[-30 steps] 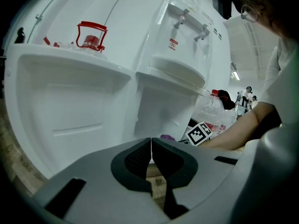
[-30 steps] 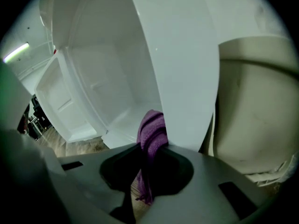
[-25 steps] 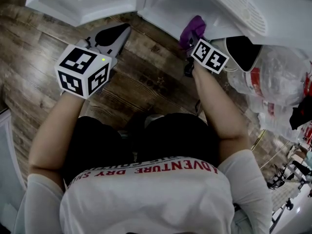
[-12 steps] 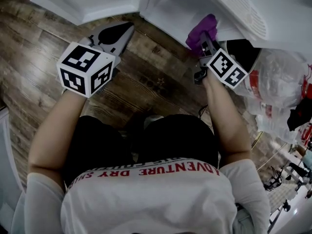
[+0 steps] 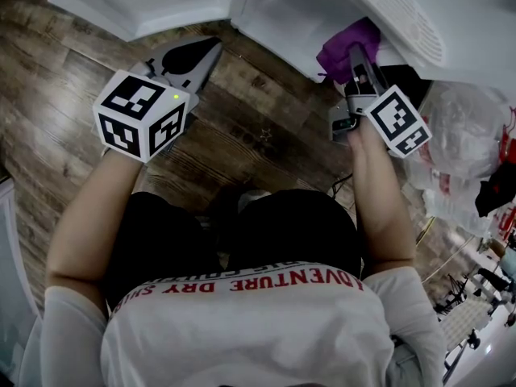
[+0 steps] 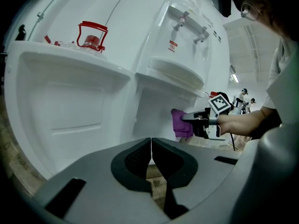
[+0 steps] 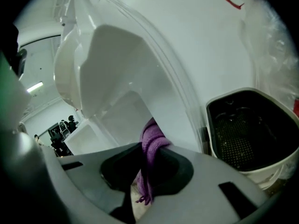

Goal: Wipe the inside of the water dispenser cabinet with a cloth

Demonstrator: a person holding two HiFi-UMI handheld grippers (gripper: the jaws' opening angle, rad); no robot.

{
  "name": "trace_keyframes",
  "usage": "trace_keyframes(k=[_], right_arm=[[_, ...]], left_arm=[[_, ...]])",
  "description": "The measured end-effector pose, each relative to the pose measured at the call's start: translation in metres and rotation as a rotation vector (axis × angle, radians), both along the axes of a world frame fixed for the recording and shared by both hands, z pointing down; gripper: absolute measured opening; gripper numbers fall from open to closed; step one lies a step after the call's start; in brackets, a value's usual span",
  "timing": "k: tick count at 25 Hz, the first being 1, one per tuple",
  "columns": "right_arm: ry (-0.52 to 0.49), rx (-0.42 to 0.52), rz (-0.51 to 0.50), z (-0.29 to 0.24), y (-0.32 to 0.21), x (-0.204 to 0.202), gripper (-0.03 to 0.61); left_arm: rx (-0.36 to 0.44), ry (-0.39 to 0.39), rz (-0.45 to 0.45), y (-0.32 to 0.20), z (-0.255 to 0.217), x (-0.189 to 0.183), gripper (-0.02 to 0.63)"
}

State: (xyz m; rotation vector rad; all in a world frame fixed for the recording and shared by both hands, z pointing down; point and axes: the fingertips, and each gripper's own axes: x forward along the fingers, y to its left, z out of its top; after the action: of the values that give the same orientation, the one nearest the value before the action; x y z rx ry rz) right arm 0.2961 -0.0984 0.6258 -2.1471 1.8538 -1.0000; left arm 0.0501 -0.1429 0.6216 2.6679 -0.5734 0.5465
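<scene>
The right gripper [image 5: 355,61] has slid rightward along the water dispenser cabinet [image 5: 278,10] over the last second. The purple cloth [image 5: 348,45] is pinched in its closed jaws and pressed to the white wall ahead of them. Only its own view shows a black perforated basket [image 7: 240,129] to its right. The left gripper [image 5: 190,58] has stayed put, jaws together, holding nothing.

The bunched purple cloth [image 5: 348,48] is sitting clamped in the right tool [image 5: 355,61], at the white, open water dispenser cabinet's [image 5: 278,14] mouth.
</scene>
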Motion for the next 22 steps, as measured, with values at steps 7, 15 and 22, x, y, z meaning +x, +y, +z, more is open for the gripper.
trace_keyframes(k=[7, 15, 22], right_arm=[[0.058, 0.108, -0.015, -0.049, -0.004, -0.001, 0.061], [0.049, 0.166, -0.076, -0.07, -0.013, -0.015, 0.061], [0.056, 0.139, -0.072, -0.065, -0.02, -0.028, 0.061]], left_arm=[[-0.008, 0.003, -0.006, -0.002, 0.003, 0.0, 0.028], [-0.008, 0.0, -0.011, -0.003, 0.004, -0.003, 0.028], [-0.006, -0.001, -0.017, -0.003, 0.002, -0.005, 0.029]])
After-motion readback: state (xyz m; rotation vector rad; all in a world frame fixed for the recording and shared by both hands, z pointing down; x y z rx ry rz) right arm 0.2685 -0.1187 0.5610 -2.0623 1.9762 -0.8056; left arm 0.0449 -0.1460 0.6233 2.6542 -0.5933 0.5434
